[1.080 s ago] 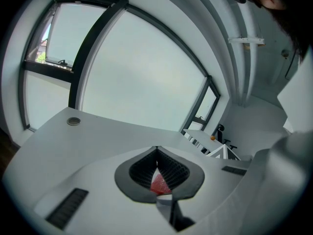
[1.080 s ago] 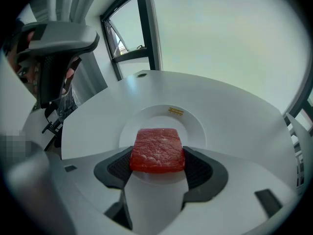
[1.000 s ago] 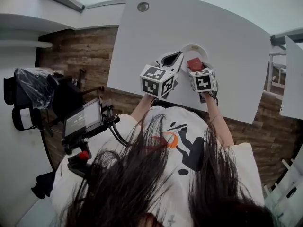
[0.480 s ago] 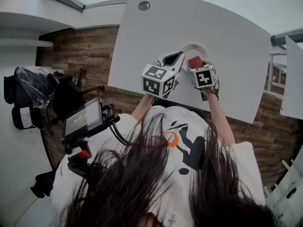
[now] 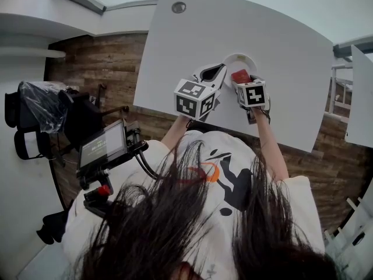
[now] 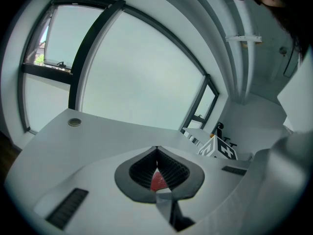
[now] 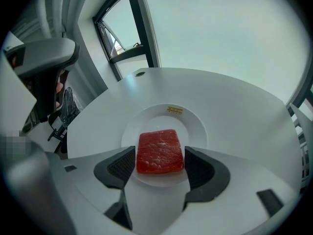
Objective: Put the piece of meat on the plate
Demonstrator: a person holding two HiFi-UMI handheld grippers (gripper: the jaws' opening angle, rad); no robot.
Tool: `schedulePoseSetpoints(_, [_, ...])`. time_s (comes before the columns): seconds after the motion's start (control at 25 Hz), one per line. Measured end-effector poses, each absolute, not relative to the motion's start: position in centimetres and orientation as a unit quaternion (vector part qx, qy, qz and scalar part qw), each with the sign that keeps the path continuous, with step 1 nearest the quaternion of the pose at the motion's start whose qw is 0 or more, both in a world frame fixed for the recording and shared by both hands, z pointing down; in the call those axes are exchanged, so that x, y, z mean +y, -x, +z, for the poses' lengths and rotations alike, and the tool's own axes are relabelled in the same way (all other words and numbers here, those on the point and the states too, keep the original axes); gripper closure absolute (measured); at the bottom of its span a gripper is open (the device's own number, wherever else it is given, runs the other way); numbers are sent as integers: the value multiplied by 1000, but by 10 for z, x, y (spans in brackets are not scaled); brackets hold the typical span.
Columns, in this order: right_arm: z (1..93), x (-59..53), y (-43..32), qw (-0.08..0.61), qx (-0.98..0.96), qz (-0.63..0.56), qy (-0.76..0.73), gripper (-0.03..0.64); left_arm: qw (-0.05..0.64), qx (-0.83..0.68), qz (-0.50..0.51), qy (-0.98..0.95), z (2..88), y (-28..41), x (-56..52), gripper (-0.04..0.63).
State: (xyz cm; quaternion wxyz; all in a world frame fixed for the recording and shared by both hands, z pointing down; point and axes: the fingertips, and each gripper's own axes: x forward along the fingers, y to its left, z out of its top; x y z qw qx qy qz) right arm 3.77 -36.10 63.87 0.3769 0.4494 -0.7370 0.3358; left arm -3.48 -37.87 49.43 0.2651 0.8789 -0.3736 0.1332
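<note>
Large white table (image 5: pixel 291 45), bare apart from a small round metal grommet (image 5: pixel 179 7) at its 11 o'clock corner. White round ceramic plate (image 7: pixel 195 119) near the person's edge. Left gripper (image 6: pixel 157 151) at the plate's 9 o'clock, jaws closed tip to tip, carrying nothing. Right gripper (image 7: pixel 160 161) at the plate's 6 o'clock, jaws spread, pads just beside the flat red rectangular slab of raw meat (image 7: pixel 159 145), at its 3 and 9 o'clock; doesn't look clamped. Meat lies flat on the plate, toward the 6 o'clock rim. Step looks like release, placement about done. Next: pull right gripper straight back toward 6 o'clock without dragging the slab.
</note>
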Motion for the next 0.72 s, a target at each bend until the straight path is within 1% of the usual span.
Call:
schedulePoseSetpoints(0.16, [637,-362,-40,342,-737,361,-458,316,265,-375,135,-878,496,36,-379,591])
schedulePoseSetpoints(0.32, [625,-366,-42,329,-740,348,-472,316,266,-377,138,-876,497,38,-380,591])
schedulePoseSetpoints(0.4, [617,-367,-42,311,-742,349,-480,316,266,-378,140,-876,498,38,-380,591])
schedulePoseSetpoints(0.52, [601,-368,-41,263,-746,364,-491,318,265,-378,140,-876,498,38,-380,590])
schedulePoseSetpoints(0.68, [572,-373,-39,173,-745,398,-507,319,264,-381,137,-876,495,40,-380,589])
schedulePoseSetpoints(0.72, [564,-373,-39,152,-743,404,-511,338,264,-381,136,-875,495,40,-380,591])
